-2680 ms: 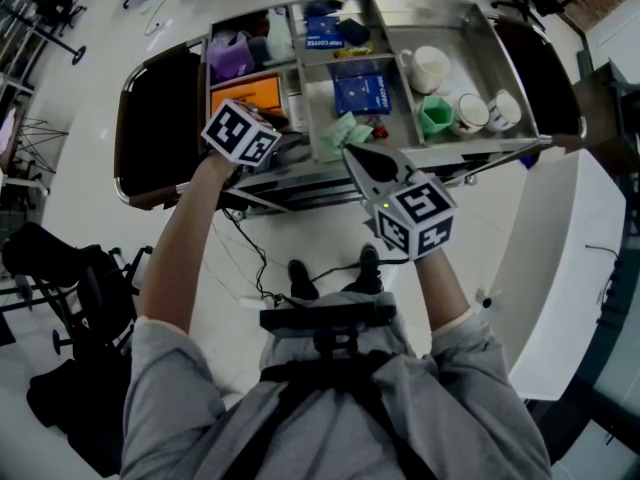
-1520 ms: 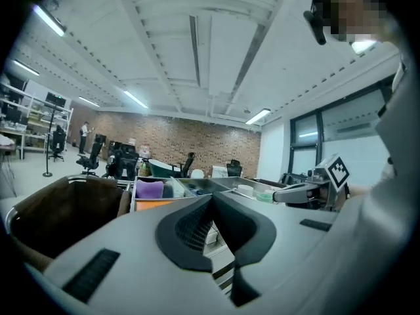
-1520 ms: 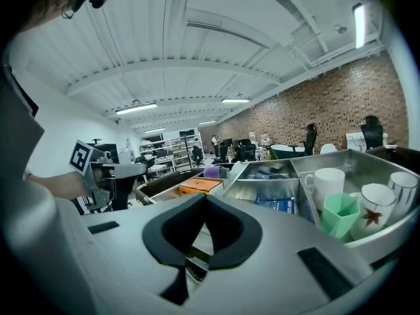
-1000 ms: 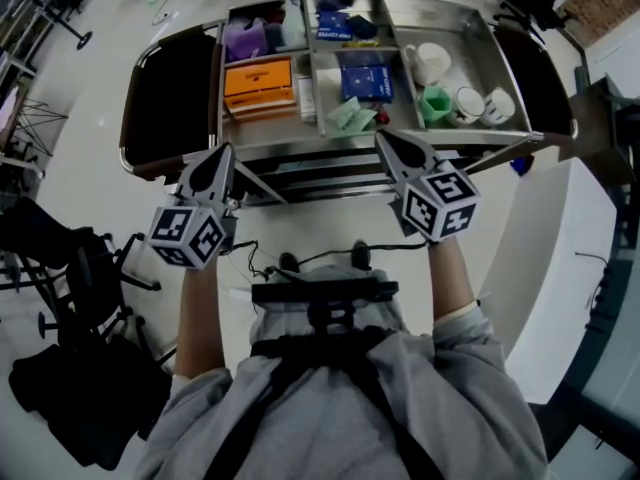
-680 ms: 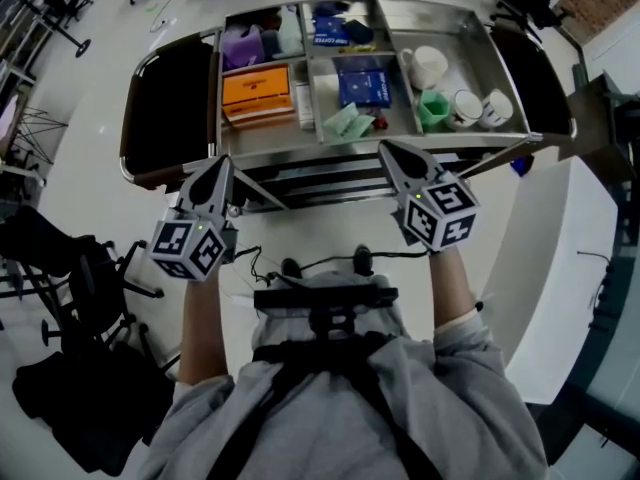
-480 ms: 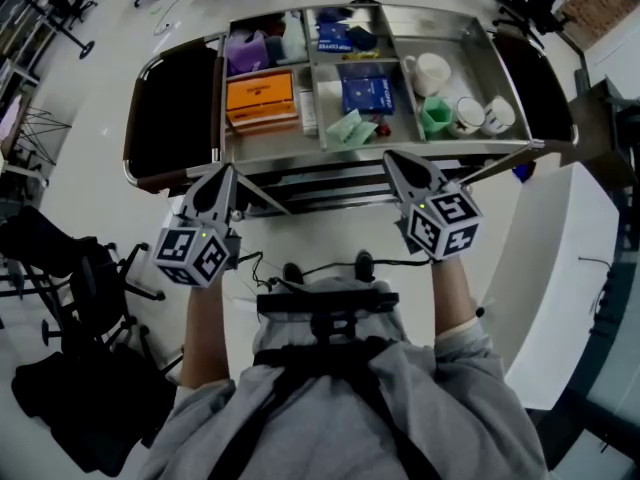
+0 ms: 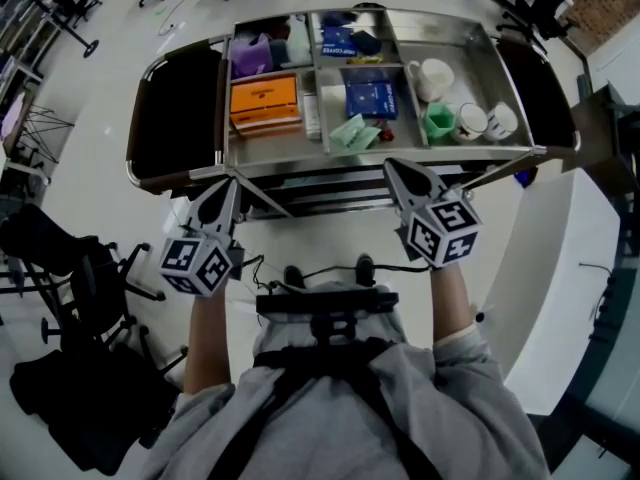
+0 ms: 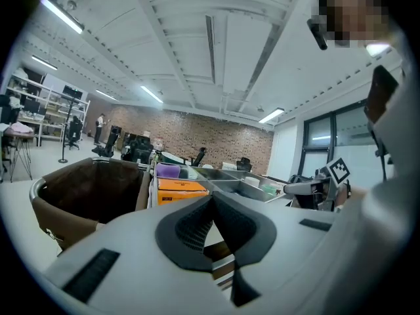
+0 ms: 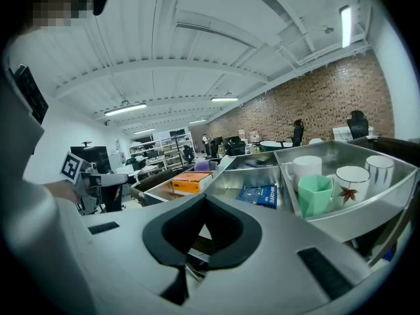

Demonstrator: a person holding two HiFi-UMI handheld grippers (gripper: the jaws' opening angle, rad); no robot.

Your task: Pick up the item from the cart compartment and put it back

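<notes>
Both forearms reach forward from the torso, roughly parallel, each hand holding its gripper short of the cart's (image 7: 460,43) near edge. The marker cubes face up and the jaws point at the cart.

The left gripper (image 7: 229,181) is clenched, its jaws pressed together with nothing between them. Its tip sits just short of the cart's near left corner, beside the dark bag (image 7: 170,108) on that end. In the left gripper view the gripper (image 8: 211,201) is aimed about level, with a lot of ceiling above.

The right gripper (image 7: 390,165) is also closed on nothing. Its jaws meet at the tip, which hangs just short of the near rim, below the middle compartments. In its own view the right gripper (image 9: 205,200) points over that rim.

The orange box (image 7: 265,101) lies flat in the cart's left compartment, apart from both grippers and touched by neither. It is ahead of the left fingers and slightly to their right, past the near rim. In the left gripper view the orange box (image 8: 180,187) shows just above and left of the closed tip. From the right fingers it is ahead and well to the left (image 9: 191,182).

A blue packet (image 7: 372,98) lies straight ahead of the right fingers. A green cup (image 7: 438,121) and white mugs (image 7: 432,74) stand ahead to their right.
</notes>
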